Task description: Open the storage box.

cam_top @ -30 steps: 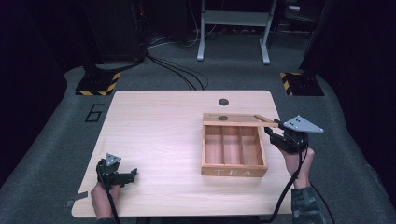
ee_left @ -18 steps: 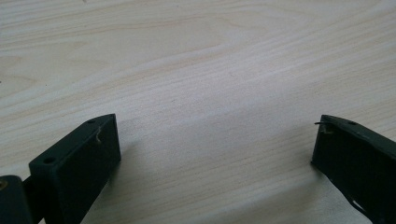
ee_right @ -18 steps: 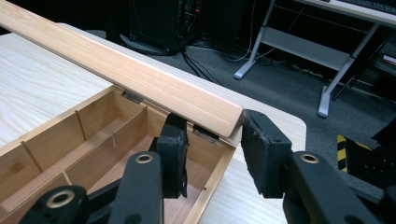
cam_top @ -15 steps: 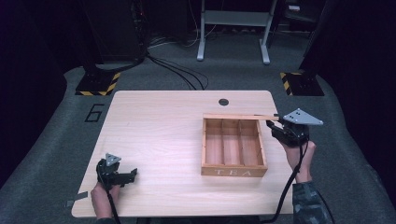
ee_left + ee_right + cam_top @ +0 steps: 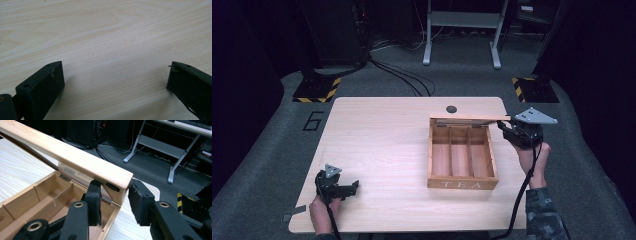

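A wooden box (image 5: pixel 462 184) marked TEA stands on the right half of the table, its three compartments bare. Its lid (image 5: pixel 469 119) is hinged at the far side and lifted, seen nearly edge-on from above. My right gripper (image 5: pixel 504 126) is shut on the lid's right front corner. In the right gripper view one pad (image 5: pixel 94 202) sits inside the lid (image 5: pixel 62 152) and the other outside its end, around my right gripper's grip point (image 5: pixel 115 195), above the box wall (image 5: pixel 110 220). My left gripper (image 5: pixel 353 187) rests near the table's front left, open, with bare wood between its jaws (image 5: pixel 115 80).
A small black round piece (image 5: pixel 451 108) lies on the table behind the box. The right hand is at the table's right edge. On the floor beyond stand two yellow-and-black striped bases (image 5: pixel 317 90), cables and a grey metal stand (image 5: pixel 462 30).
The right gripper has risen and drawn back with the lid's corner, swinging the lid further up from the box. The left gripper has not moved.
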The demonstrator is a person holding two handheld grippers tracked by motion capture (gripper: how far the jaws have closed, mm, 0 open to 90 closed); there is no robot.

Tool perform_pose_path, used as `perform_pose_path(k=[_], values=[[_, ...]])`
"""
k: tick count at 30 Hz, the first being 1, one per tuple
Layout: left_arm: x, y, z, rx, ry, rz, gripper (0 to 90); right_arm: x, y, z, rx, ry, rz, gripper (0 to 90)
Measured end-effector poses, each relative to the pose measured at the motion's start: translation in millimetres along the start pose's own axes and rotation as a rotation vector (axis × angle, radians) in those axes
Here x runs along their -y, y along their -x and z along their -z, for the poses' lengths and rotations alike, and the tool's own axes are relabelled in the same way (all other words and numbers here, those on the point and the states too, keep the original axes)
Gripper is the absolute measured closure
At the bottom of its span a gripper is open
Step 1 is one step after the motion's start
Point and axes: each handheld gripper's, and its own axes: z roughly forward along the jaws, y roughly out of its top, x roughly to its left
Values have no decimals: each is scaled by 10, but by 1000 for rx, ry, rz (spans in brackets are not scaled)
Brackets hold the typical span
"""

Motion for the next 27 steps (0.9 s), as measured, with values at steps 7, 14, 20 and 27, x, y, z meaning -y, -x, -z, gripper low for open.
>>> perform_pose_path(k=[7, 14, 20, 27], values=[[0, 0, 0, 0, 0, -1, 8, -90, 40, -38, 1, -20, 7, 630], [0, 0, 0, 0, 1, 0, 8, -183, 92, -88, -5, -38, 10, 634], [0, 0, 0, 0, 0, 0, 8, -244, 142, -136, -10, -42, 0, 635], [0, 0, 0, 0, 0, 0, 8, -310, 188, -186, -14, -51, 1, 638]])
